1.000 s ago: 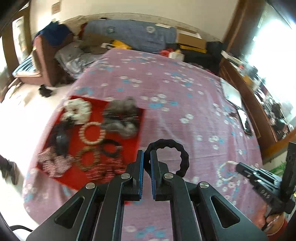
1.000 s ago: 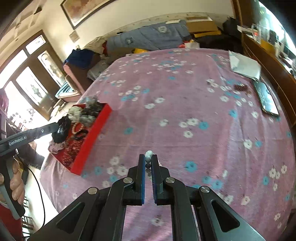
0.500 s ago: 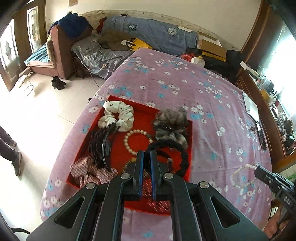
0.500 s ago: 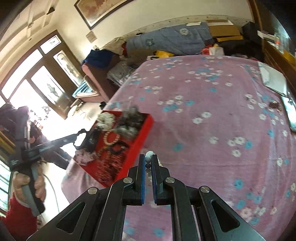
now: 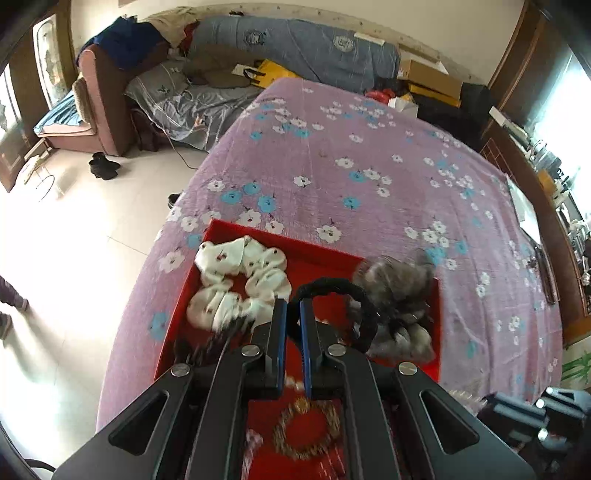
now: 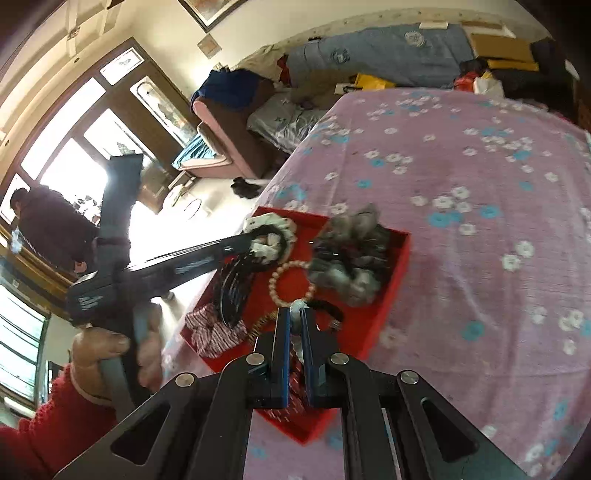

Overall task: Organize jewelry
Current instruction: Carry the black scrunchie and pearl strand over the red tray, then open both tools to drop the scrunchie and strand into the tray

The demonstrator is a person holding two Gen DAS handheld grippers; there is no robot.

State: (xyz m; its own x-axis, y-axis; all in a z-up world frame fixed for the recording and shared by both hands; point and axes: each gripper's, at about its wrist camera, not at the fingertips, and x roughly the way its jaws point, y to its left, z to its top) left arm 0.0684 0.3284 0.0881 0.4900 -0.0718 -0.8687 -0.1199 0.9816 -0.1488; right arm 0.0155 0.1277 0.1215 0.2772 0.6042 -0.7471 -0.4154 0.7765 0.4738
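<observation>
Both your grippers hang over the red tray (image 5: pixel 325 254): left gripper (image 5: pixel 293 314) clamps the black hair tie (image 5: pixel 364 299), right gripper (image 6: pixel 294 317) clamps the pearl bracelet (image 6: pixel 297 306); open bedspread (image 6: pixel 480 258) lies beyond the right rim.

- A lived-in home room: sofa (image 5: pixel 295 48) under a blue cover, pink armchair (image 5: pixel 99 107).
- Floral cloth (image 5: pixel 369 177) over the table, framed picture (image 6: pixel 207 11), shoes (image 5: pixel 103 166) on the floor.

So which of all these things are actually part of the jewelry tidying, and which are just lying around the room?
Part of the job:
- red tray
- black hair band in the left gripper
- pearl bracelet in the right gripper
- white scrunchie, grey scrunchie, bead bracelet in the tray

Just lying about:
- flowered bedspread
- pink armchair
- black shoes
</observation>
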